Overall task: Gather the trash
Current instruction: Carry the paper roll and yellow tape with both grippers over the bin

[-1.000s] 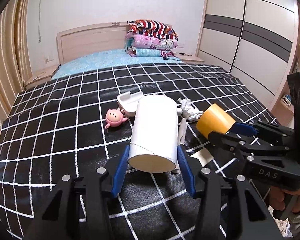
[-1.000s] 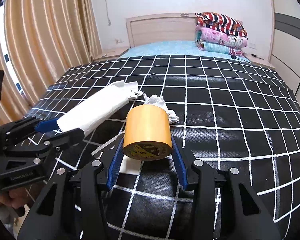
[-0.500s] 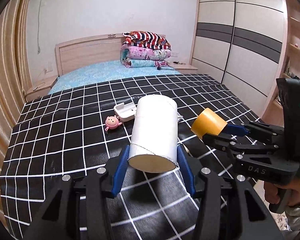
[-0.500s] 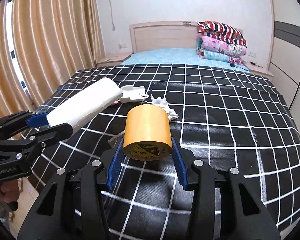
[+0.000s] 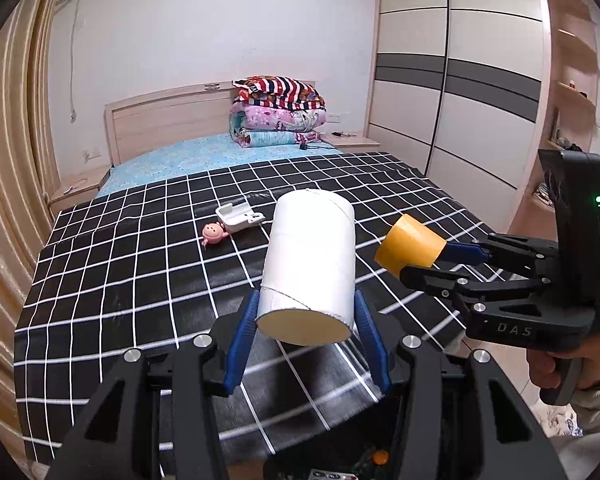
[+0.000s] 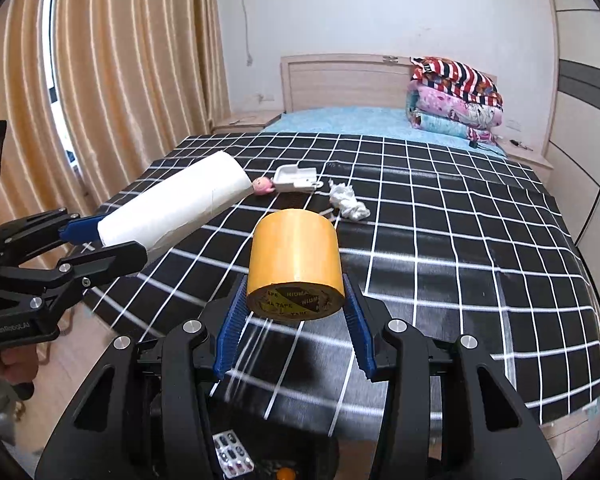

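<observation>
We hold the left gripper (image 5: pixel 306 320) with its blue-padded fingers (image 5: pixel 242 340) closed against the sides of a white paper roll (image 5: pixel 310 256), which sticks out forward and is lifted clear of the bed. In the right wrist view the same roll (image 6: pixel 172 208) reaches in from the left, held over the near left corner of the black checked bedspread (image 6: pixel 440 220).

Our right gripper (image 6: pixel 294 322) is clamped on a roll of yellow tape (image 6: pixel 296 260), its printed core facing the camera. From the left wrist view that tape (image 5: pixel 410 246) hangs just to the right of the paper roll, apart from it.

On the bedspread, farther away, lie a crumpled white tissue (image 6: pixel 346 202), a white plastic case (image 6: pixel 294 178) and, just left of it, a small pink toy (image 6: pixel 263 186). The tissue sits to the right of the case. At the far end, folded quilts (image 5: pixel 278 112) are stacked against the headboard (image 5: pixel 164 120). Curtains (image 6: pixel 120 72) hang at the left, and a wardrobe (image 5: pixel 452 80) stands at the right.
</observation>
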### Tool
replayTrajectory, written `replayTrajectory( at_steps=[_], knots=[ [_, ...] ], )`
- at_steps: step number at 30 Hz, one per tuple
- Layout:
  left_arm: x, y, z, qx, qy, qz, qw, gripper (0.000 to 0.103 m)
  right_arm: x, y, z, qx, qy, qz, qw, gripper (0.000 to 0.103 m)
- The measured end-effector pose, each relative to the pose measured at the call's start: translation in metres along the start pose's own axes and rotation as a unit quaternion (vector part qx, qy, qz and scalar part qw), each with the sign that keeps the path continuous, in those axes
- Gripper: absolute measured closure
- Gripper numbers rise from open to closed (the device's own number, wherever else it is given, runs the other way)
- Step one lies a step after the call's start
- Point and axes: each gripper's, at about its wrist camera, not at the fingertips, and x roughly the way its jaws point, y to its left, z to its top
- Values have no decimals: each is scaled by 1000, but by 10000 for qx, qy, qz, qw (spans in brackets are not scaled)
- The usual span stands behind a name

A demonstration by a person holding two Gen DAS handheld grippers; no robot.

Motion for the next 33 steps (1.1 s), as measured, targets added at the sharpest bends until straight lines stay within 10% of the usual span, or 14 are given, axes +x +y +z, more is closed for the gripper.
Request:
replayTrajectory(
  at_steps=[11, 33],
  knots=[
    [-25, -20, -34, 96, 195, -188, 9996, 56, -22, 10, -37, -215, 266, 241, 9991, 57],
    [11, -45, -153, 180, 1966, -737, 9775, 56, 3, 36, -145, -658, 1856, 603, 9786, 57]
  ],
)
